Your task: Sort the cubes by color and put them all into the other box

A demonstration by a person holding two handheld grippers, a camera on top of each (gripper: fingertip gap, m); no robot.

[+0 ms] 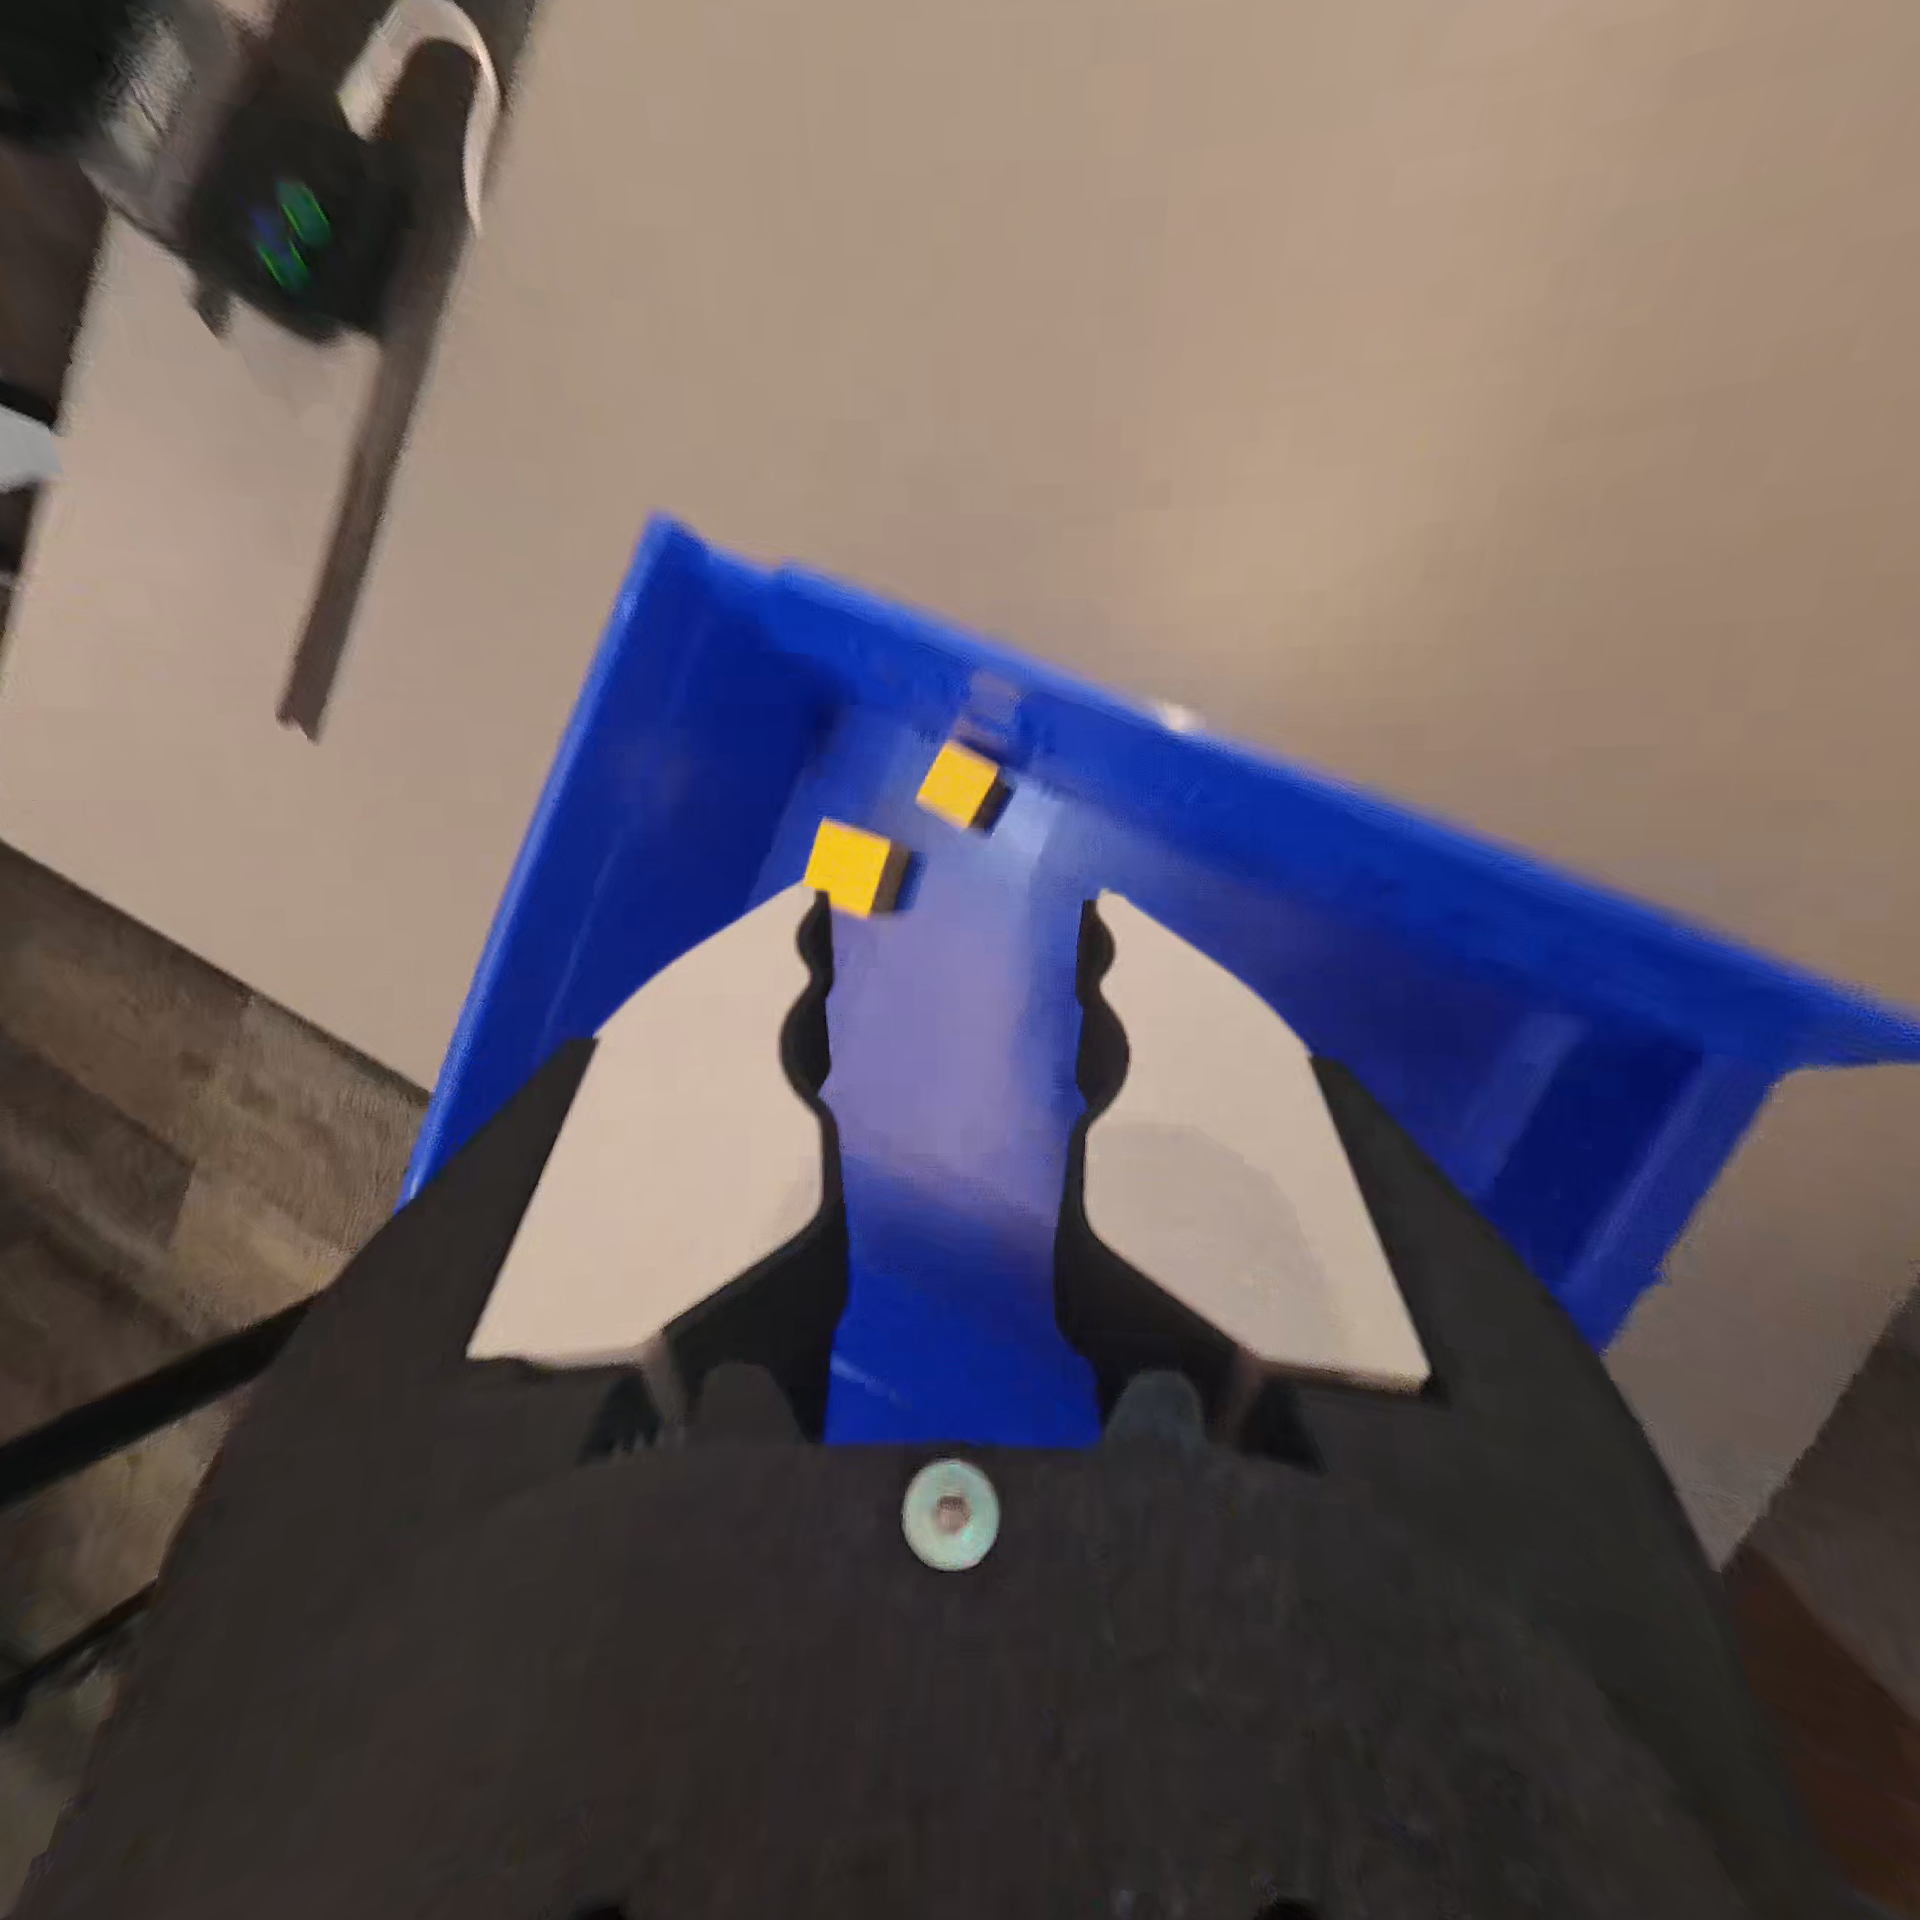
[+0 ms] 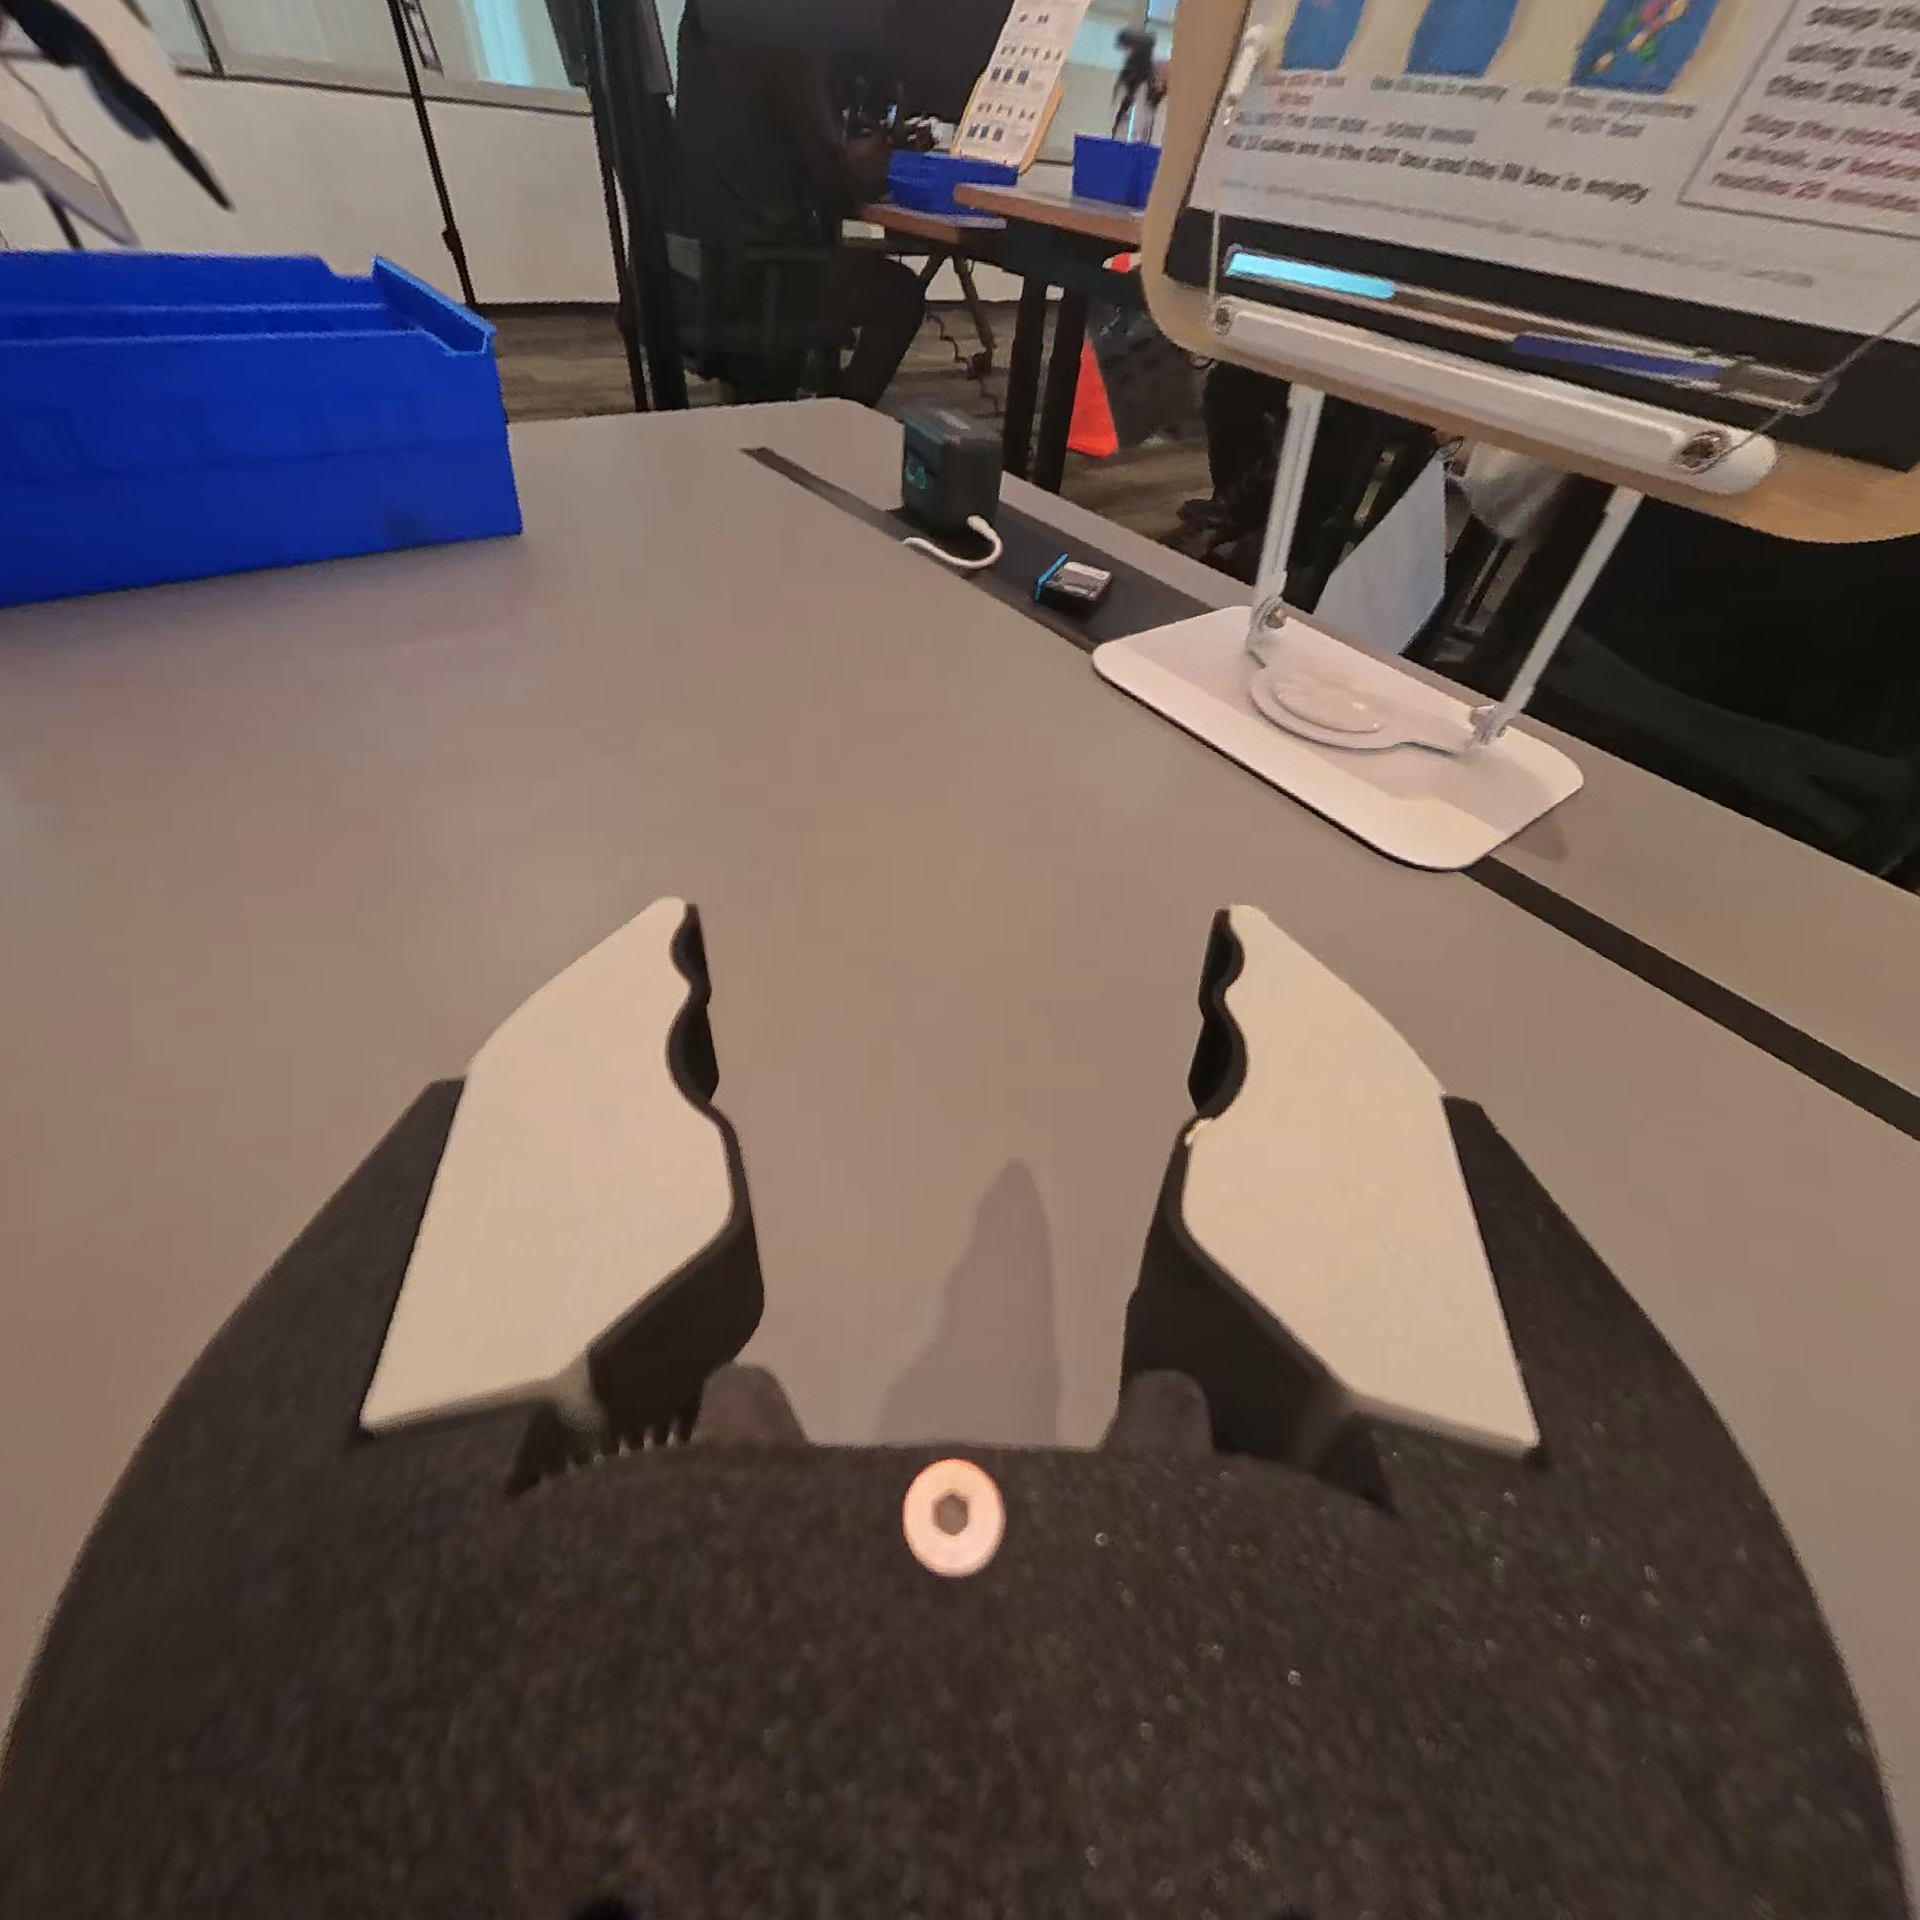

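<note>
Blue box (image 1: 1299, 883) is sitting on the grey table (image 2: 727, 779), long axis running lower-left to upper-right | your left gripper (image 1: 951, 904) is hovering over it, jaws apart, empty | two yellow cubes (image 1: 852, 868) are lying just ahead | your right gripper (image 2: 951, 914) is gaping wide, holding nothing.

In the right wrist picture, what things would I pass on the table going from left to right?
Blue box → small dark device with a white cable → little black block with a blue edge → white stand base holding up the instruction board.
</note>
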